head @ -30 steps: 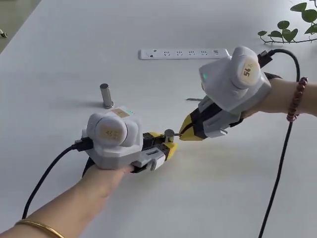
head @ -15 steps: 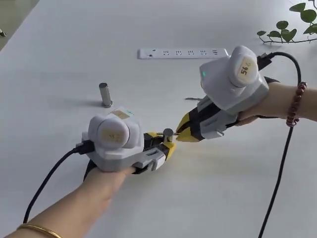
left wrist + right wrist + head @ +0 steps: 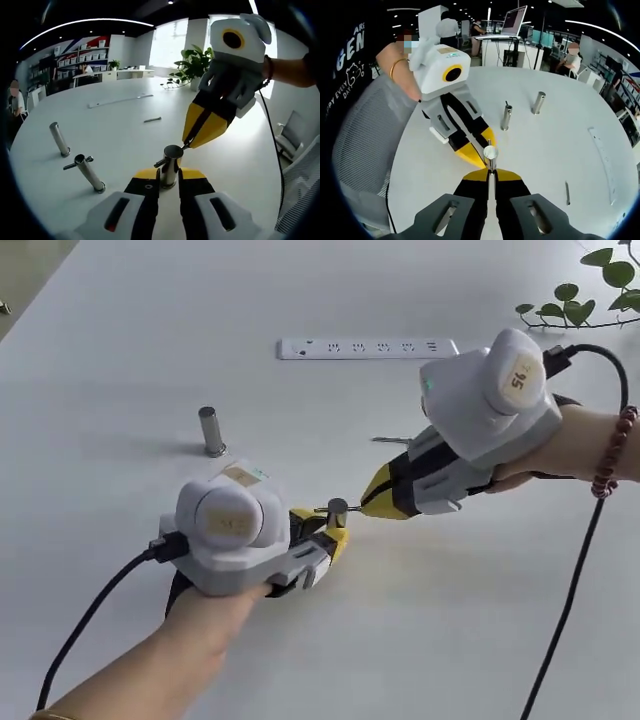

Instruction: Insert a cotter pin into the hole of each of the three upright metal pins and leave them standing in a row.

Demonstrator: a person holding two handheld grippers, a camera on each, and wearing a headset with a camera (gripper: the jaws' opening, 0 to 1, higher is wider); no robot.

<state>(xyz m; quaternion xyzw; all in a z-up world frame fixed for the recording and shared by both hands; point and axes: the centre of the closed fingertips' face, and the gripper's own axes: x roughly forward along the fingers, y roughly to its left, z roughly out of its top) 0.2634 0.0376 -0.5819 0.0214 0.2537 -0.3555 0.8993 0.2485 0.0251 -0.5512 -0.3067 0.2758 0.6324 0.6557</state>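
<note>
The right gripper [image 3: 372,506] has drifted right since the earlier frame. The left gripper [image 3: 325,535] is clamped on the pin [image 3: 338,512], upright on the table [image 3: 150,330]. The right jaws pinch the cotter [image 3: 322,510], its tip showing past the pin's far side. Risk: a skewed pull-off could drag the cotter out or tip the pin.
</note>
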